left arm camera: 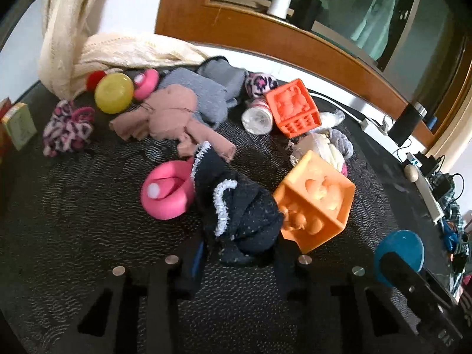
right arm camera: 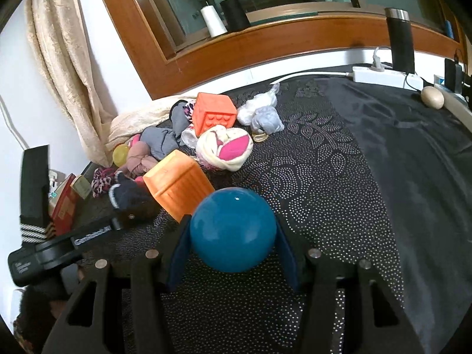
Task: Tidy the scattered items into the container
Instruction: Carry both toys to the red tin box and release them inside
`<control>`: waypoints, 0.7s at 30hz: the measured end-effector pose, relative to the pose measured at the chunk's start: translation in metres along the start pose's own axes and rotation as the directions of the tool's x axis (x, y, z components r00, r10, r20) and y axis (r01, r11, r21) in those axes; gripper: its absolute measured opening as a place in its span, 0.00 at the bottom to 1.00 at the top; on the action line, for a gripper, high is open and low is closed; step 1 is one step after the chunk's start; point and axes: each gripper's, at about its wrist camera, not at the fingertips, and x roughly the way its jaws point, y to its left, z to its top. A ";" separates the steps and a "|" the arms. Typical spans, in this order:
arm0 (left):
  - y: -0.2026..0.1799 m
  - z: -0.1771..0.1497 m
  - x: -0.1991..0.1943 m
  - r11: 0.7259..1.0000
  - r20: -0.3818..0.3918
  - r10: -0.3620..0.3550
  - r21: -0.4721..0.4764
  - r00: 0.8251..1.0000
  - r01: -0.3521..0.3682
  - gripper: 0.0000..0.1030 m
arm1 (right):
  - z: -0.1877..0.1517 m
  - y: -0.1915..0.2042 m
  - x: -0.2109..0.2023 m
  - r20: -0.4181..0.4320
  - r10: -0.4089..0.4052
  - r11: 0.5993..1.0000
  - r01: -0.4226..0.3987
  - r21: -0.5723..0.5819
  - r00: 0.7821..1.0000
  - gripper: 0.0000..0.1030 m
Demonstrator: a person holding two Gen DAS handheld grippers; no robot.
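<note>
A dark blue sock (left arm camera: 236, 215) is pinched in the left claw (left arm camera: 239, 268), and a blue ball (right arm camera: 233, 230) is gripped in the right claw (right arm camera: 233, 262). No container can be seen. Many things are still spread on the worktop (right arm camera: 339, 191): an orange block (left arm camera: 315, 200), a pink ring toy (left arm camera: 168, 191), a yellow ball (left arm camera: 113, 93) and more socks. Most of the tidying is judged not yet done.

Dark patterned tablecloth (left arm camera: 73, 206), scattered socks (left arm camera: 171, 118), toy blocks (left arm camera: 317, 197)
</note>
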 end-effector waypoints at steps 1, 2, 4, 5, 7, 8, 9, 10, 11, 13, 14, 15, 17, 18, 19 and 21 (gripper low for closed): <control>0.001 -0.001 -0.004 1.000 0.012 0.010 0.000 1.000 -0.010 0.39 | 0.000 0.000 0.001 -0.002 -0.002 1.000 0.002 0.003 1.000 0.56; 0.004 -0.001 -0.011 1.000 0.026 0.015 -0.003 1.000 -0.015 0.39 | 0.000 0.000 0.001 -0.004 -0.005 1.000 0.005 0.005 1.000 0.56; 0.010 -0.003 -0.025 1.000 0.061 0.020 -0.004 0.998 -0.019 0.39 | 0.000 -0.001 0.001 -0.004 -0.011 1.000 0.011 0.008 1.000 0.56; 0.014 -0.003 -0.034 1.000 0.080 0.022 -0.002 0.997 -0.022 0.39 | 0.000 -0.002 0.000 0.000 -0.017 1.000 0.017 0.010 1.000 0.56; 0.024 -0.003 -0.054 1.000 0.121 0.024 -0.008 0.992 -0.023 0.39 | -0.001 0.001 -0.003 0.017 -0.044 0.999 0.044 0.000 0.999 0.56; 0.027 -0.001 -0.062 0.999 0.138 0.031 -0.016 0.990 -0.029 0.39 | -0.001 0.003 -0.005 0.025 -0.056 0.998 0.057 -0.009 0.998 0.56; 0.035 0.000 -0.072 0.999 0.157 0.040 -0.024 0.987 -0.037 0.39 | -0.001 0.007 -0.007 0.029 -0.064 0.998 0.064 -0.021 0.998 0.56; 0.045 0.002 -0.082 0.998 0.178 0.054 -0.039 0.983 -0.048 0.39 | 0.000 0.011 -0.008 0.032 -0.070 0.997 0.071 -0.033 0.997 0.56; 0.056 0.002 -0.092 0.996 0.198 0.070 -0.060 0.978 -0.059 0.39 | 0.000 0.016 -0.010 0.033 -0.063 0.997 0.064 -0.042 0.997 0.56; 0.080 0.004 -0.111 0.991 0.238 0.105 -0.104 0.966 -0.082 0.39 | 0.003 0.033 -0.014 0.039 -0.039 0.997 0.042 -0.067 0.998 0.56; 0.093 0.005 -0.122 0.986 0.258 0.130 -0.131 0.957 -0.099 0.39 | 0.005 0.042 -0.015 0.042 -0.027 0.996 0.031 -0.081 0.999 0.56; 0.106 0.007 -0.132 0.981 0.277 0.158 -0.156 0.948 -0.118 0.39 | 0.007 0.053 -0.017 0.048 -0.015 0.994 0.020 -0.105 0.999 0.56; 0.135 0.008 -0.153 0.965 0.310 0.220 -0.208 0.925 -0.160 0.39 | 0.010 0.078 -0.018 0.057 0.013 0.988 -0.004 -0.153 0.998 0.56; 0.146 0.009 -0.159 0.959 0.319 0.242 -0.224 0.917 -0.175 0.39 | 0.011 0.088 -0.017 0.055 0.026 0.986 -0.017 -0.169 0.998 0.56; 0.159 0.009 -0.167 0.950 0.326 0.270 -0.245 0.906 -0.195 0.39 | 0.012 0.098 -0.016 0.054 0.040 0.982 -0.030 -0.185 0.998 0.56; 0.186 0.009 -0.181 0.929 0.335 0.327 -0.285 0.884 -0.235 0.39 | 0.012 0.122 -0.011 0.039 0.078 0.975 -0.068 -0.213 0.996 0.56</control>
